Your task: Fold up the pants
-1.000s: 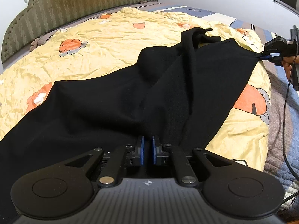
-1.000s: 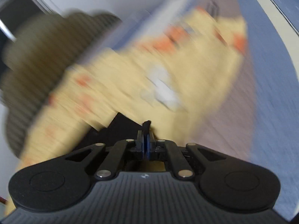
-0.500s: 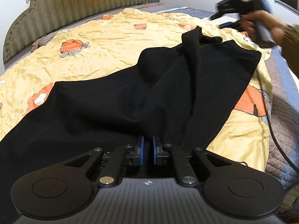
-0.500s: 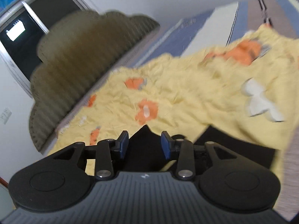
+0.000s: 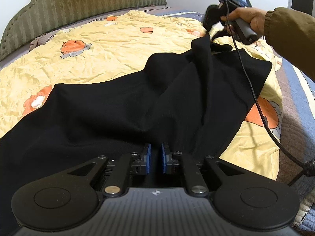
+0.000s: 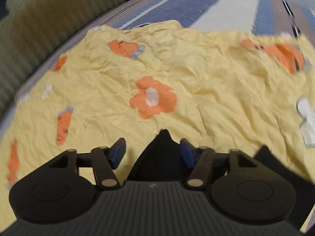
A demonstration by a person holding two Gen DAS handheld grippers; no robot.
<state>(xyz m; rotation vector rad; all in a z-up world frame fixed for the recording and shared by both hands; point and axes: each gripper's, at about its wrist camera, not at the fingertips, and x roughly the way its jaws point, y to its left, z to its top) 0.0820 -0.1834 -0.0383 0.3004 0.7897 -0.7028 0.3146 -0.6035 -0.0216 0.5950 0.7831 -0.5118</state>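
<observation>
Black pants lie spread across a yellow flowered bedspread. My left gripper sits at the near edge of the pants, its blue pads almost together with black cloth pinched in the narrow gap; the jaws are just starting to part. A hand holds my right gripper at the far end, above a raised ridge of the pants. In the right wrist view the right gripper is open and still widening. A black peak of cloth stands between its pads, not pressed.
A green padded headboard runs along the far side of the bed. A striped blue and grey blanket covers the right edge. The right gripper's black cable hangs across the pants. An olive sleeve reaches in from the right.
The right gripper let go of the pants' right corner, opened, and swung left to the far ridge of cloth. The left gripper stayed where it was.
</observation>
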